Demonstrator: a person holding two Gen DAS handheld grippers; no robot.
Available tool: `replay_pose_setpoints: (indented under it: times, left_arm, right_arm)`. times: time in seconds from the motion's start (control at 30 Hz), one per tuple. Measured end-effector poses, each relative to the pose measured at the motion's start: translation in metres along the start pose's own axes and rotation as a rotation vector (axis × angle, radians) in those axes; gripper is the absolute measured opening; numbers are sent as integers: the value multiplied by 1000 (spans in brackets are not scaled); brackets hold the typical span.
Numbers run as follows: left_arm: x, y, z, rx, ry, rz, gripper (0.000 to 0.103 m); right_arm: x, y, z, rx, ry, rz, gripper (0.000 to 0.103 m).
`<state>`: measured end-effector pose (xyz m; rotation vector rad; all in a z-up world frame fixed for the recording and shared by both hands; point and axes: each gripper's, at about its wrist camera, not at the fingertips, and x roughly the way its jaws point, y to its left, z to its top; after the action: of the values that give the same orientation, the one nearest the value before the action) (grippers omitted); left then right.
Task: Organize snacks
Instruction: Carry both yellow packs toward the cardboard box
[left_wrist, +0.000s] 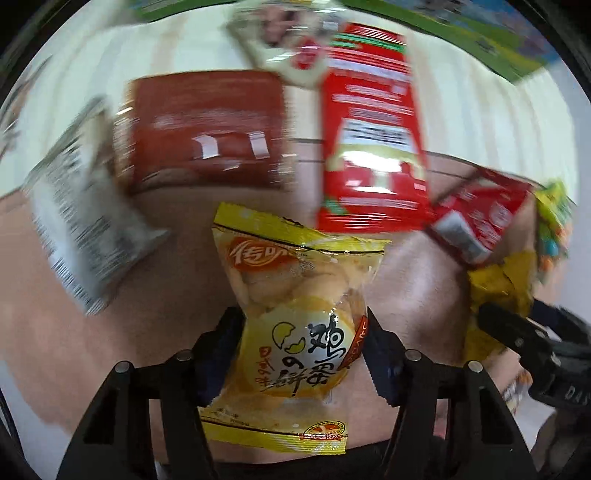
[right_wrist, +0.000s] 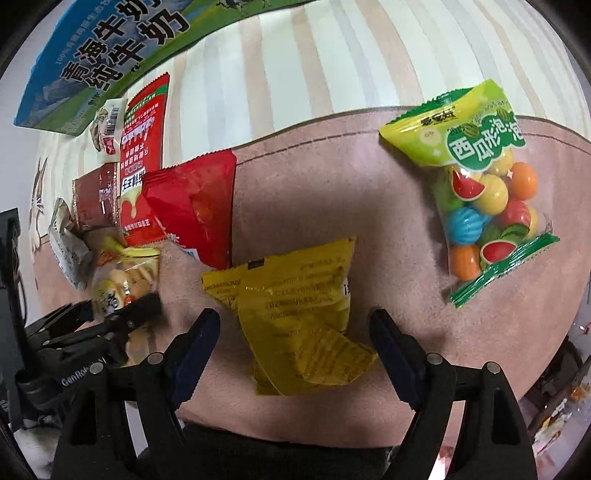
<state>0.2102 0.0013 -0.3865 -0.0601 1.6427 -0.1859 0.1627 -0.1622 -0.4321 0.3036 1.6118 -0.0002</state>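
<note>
We see the gumball bag (right_wrist: 480, 192) upper right, the crumpled packet (right_wrist: 295, 317) centre, other snack packets (right_wrist: 140, 166) stacked left

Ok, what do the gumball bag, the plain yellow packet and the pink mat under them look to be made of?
Gumball bag: thin glossy plastic film, clear in its lower part, since the coloured balls show through. Yellow packet: crinkled printed film, semi-gloss, opaque; whether it is foil-lined cannot be told. Pink mat: soft matte fabric, suede-like nap with a stitched line near its edge, probably microfibre.
</note>
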Motion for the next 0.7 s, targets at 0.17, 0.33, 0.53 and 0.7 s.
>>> replay_pose_setpoints:
  times: [0.17, 0.33, 0.53, 0.7]
  left_arm:
    - [0, 6, -12, -51, -15, 13, 61]
    - [8, 5, -14, -18, -4, 21, 61]
    - [3, 11, -23, -13, -18, 40, 59]
    - [-6, -1, -25, -21, -40, 47, 51]
  right_arm:
    - [9, 17, -9, -27, -52, -53, 64]
    - [16, 11, -15, 92, -36, 93, 68]
    - [29, 37, -24, -33, -21, 2, 74]
    - [21, 41, -37, -40, -72, -12, 55]
